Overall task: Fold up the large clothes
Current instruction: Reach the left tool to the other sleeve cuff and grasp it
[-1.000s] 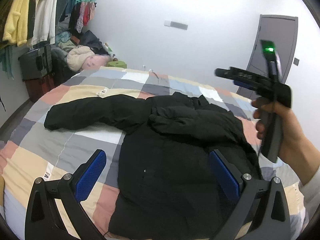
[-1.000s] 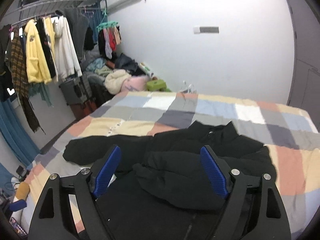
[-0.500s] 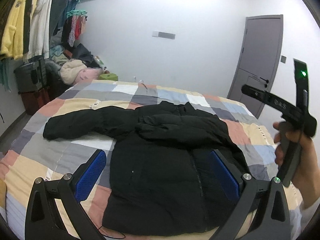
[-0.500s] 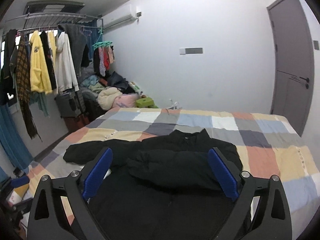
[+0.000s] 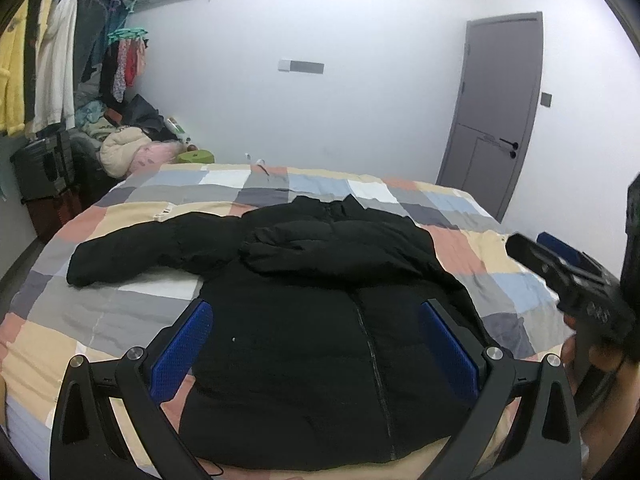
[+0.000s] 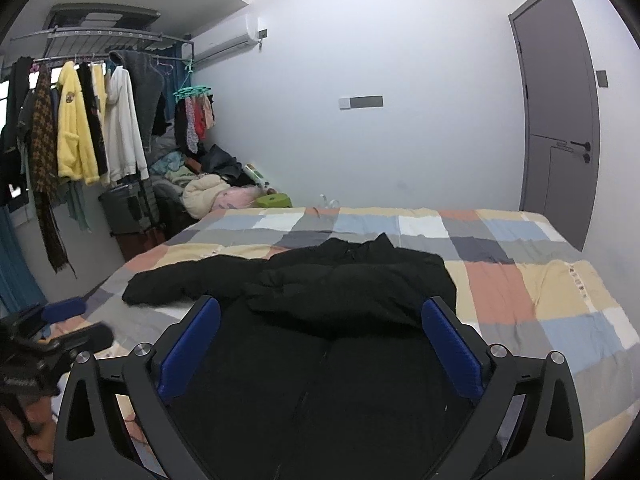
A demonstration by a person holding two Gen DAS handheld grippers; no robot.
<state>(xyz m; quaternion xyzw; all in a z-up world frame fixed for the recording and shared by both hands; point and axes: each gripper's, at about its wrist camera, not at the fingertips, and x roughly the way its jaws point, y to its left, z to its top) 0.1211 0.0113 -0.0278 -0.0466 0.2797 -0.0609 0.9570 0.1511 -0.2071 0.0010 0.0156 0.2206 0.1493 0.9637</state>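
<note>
A black puffer jacket (image 5: 320, 320) lies flat on the checked bed (image 5: 120, 320), hem towards me. Its left sleeve (image 5: 152, 248) stretches out to the left; the right sleeve (image 5: 332, 248) is folded across the chest. It also shows in the right wrist view (image 6: 340, 340). My left gripper (image 5: 316, 344) is open and empty above the lower jacket. My right gripper (image 6: 320, 340) is open and empty above the jacket too, and it shows at the right edge of the left wrist view (image 5: 568, 280).
A clothes rail with hanging garments (image 6: 80, 120) stands left of the bed, above a pile of clothes (image 6: 208, 192) and a dark bin (image 6: 120, 212). A grey door (image 6: 560, 128) is at the back right. The bed's right half (image 6: 540, 280) holds only the checked cover.
Both grippers have pulled back and lifted away from the jacket, so more of the room shows. The right gripper has dropped lower in the left wrist view. The jacket has not moved.
</note>
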